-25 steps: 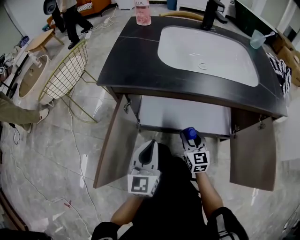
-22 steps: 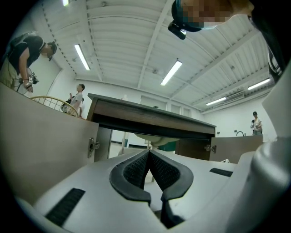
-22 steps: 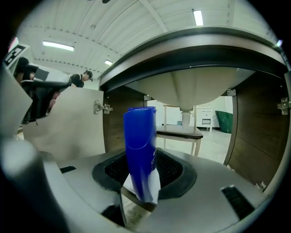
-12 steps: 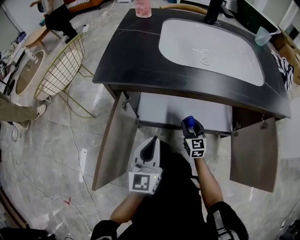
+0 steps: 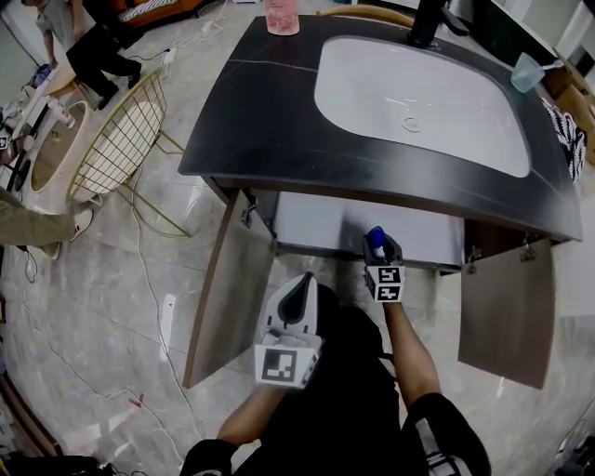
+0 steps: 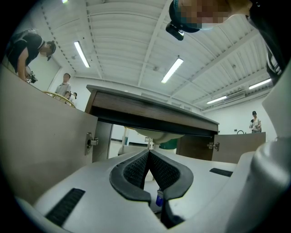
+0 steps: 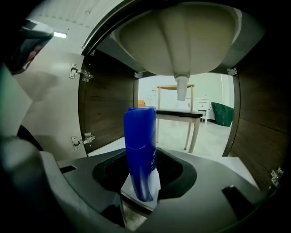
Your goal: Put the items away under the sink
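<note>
A dark-topped vanity (image 5: 260,112) with a white basin stands with both doors under it swung open. My right gripper (image 5: 380,253) is shut on a blue bottle (image 5: 375,238) at the front edge of the cabinet opening. In the right gripper view the blue bottle (image 7: 140,150) stands upright between the jaws of the right gripper (image 7: 143,182), cap end up, with the basin's underside (image 7: 177,41) and drain pipe (image 7: 181,88) above it. My left gripper (image 5: 297,296) hangs lower and to the left, outside the cabinet, its jaws closed tip to tip on nothing (image 6: 148,152).
The left door (image 5: 228,288) and right door (image 5: 507,307) flank the opening. A pink bottle (image 5: 282,16), a black faucet (image 5: 428,23) and a cup (image 5: 526,72) stand on the counter. A gold wire chair (image 5: 125,144) stands to the left on the marble floor, with cables around it.
My right gripper has carried the blue bottle slightly forward towards the cabinet opening. The left gripper has hardly moved. A person in the far left background has shifted.
</note>
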Demonstrator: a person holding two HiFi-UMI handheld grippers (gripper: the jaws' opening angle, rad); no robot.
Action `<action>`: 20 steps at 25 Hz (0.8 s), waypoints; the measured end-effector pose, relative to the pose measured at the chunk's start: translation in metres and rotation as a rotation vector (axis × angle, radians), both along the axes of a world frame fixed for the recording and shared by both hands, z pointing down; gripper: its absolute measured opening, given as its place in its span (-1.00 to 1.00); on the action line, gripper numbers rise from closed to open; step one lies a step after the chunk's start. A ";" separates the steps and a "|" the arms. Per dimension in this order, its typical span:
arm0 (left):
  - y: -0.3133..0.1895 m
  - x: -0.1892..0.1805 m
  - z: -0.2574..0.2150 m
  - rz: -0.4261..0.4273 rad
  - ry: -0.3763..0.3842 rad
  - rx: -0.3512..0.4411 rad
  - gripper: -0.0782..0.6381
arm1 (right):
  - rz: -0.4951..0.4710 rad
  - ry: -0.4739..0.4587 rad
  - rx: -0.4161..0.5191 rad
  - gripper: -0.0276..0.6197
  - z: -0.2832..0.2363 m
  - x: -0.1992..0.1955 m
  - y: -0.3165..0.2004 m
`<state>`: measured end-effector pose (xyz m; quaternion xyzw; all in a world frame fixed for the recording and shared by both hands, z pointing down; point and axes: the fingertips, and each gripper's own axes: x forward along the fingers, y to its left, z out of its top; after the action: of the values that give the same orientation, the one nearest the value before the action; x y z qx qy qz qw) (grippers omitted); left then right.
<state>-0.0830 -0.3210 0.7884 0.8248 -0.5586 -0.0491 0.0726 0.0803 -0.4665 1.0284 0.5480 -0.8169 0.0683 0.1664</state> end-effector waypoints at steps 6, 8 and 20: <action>-0.002 -0.001 0.003 0.002 -0.004 -0.018 -0.74 | 0.023 0.000 -0.045 -0.43 0.026 0.006 -0.009; -0.003 -0.002 0.005 0.001 -0.007 -0.023 -0.74 | 0.031 -0.004 -0.050 -0.43 0.031 0.007 -0.013; -0.014 -0.002 0.008 -0.006 -0.017 -0.026 -0.74 | 0.045 -0.015 -0.058 -0.43 0.047 0.010 -0.030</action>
<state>-0.0853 -0.3346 0.7964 0.8225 -0.5622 -0.0348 0.0784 0.0907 -0.4961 1.0751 0.5606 -0.8032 0.0999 0.1747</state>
